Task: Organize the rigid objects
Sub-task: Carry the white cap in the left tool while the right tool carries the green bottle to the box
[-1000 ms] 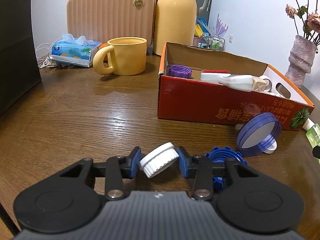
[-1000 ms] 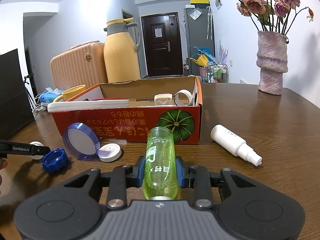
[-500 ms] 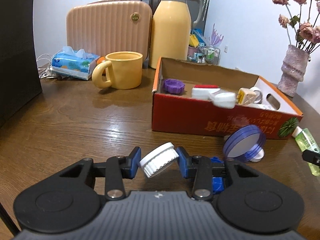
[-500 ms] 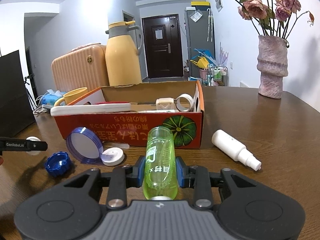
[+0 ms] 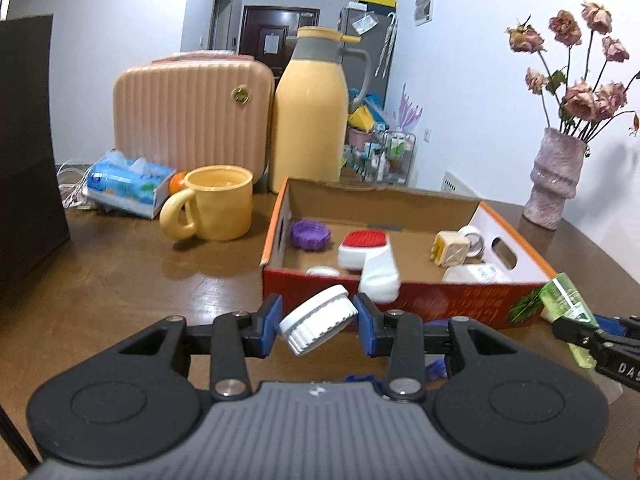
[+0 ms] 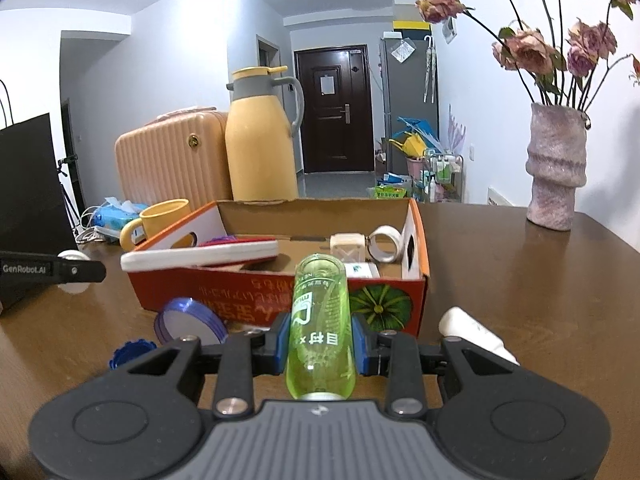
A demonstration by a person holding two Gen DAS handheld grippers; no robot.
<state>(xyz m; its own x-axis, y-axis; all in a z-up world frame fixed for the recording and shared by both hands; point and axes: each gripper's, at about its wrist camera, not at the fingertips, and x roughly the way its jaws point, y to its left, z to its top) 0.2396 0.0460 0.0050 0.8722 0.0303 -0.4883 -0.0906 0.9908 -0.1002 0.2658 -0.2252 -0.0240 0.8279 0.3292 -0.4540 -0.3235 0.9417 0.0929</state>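
The left gripper (image 5: pixel 319 325) is clenched on a white ribbed cap (image 5: pixel 319 324), which sits tilted between its blue pads, just before the red cardboard box (image 5: pixel 404 304) ahead. The cap looks light and stiff (its ribs should help against slipping). The right gripper (image 6: pixel 319 340) clamps a green clear bottle (image 6: pixel 320 326) at mid-body; it seems smooth, so a hold across the middle is safest.

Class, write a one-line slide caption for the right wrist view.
Right gripper holds a green bottle before the orange box on the table.
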